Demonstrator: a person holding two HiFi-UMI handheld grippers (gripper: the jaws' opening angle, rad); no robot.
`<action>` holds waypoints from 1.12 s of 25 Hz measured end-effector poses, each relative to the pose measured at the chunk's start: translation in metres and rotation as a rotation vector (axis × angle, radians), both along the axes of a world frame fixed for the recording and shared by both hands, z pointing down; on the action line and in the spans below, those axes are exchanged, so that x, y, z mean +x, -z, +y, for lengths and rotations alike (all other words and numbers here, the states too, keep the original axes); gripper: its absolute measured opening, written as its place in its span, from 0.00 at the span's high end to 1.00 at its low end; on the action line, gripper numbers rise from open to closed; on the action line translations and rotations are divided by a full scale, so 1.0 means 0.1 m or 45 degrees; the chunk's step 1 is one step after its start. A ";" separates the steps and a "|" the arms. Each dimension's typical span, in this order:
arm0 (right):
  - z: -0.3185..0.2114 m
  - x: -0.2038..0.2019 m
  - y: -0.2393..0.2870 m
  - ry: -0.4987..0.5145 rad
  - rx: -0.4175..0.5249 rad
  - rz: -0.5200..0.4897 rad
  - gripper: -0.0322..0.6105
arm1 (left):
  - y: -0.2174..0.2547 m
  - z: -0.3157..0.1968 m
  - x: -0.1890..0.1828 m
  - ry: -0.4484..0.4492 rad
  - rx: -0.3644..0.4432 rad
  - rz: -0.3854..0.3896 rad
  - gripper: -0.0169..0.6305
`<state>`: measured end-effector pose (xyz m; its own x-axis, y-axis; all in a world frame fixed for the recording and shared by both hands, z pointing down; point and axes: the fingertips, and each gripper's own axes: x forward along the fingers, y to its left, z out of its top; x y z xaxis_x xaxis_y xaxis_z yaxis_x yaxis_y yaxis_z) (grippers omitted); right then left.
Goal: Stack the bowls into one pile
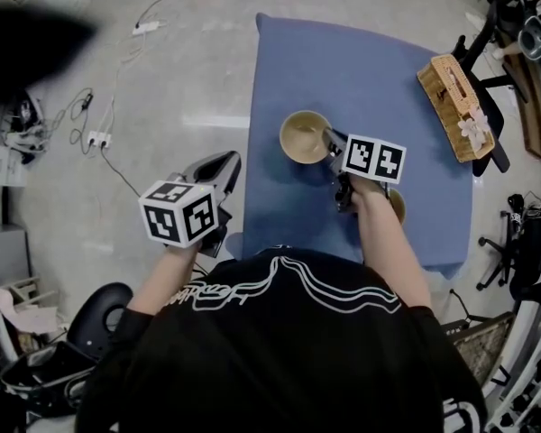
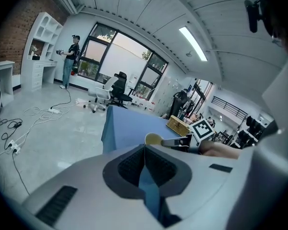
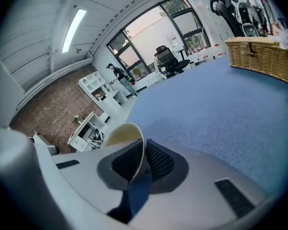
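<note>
Pinching the beige bowl (image 1: 302, 136) by its rim with the right gripper (image 1: 330, 142) on the blue counter (image 1: 361, 61).

Grips the thin wall of the beige bowl (image 3: 121, 133) between the narrow jaws of the right gripper (image 3: 143, 163), one pad inside and one outside, at the side of the rim nearest the person, with the bowl near the middle of the counter. Half hides a second bowl (image 1: 398, 204) under the right hand (image 1: 371, 190), close to the counter's front edge. Holds the left gripper (image 1: 229, 162) off the counter's left side, above the grey floor (image 1: 162, 97). Shows, in the left gripper view, the left gripper (image 2: 145, 153) with jaws brought together at the tips and nothing between them. Leaves a wicker basket (image 1: 455, 106) by the right edge, well apart from both bowls.
</note>
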<state>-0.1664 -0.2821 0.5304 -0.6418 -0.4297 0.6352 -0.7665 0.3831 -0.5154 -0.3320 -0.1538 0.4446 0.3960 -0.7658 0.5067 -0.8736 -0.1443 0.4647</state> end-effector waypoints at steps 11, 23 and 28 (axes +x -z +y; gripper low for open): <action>0.24 0.41 0.42 -0.002 0.033 -0.075 0.88 | 0.25 0.15 0.54 -0.040 0.010 -0.018 0.94; 0.46 1.15 0.71 -0.026 0.062 -0.101 0.88 | 0.49 0.31 1.21 -0.091 0.047 -0.032 0.94; 0.59 1.49 0.75 -0.059 0.060 -0.134 0.88 | 0.48 0.37 1.52 -0.128 0.048 -0.039 0.94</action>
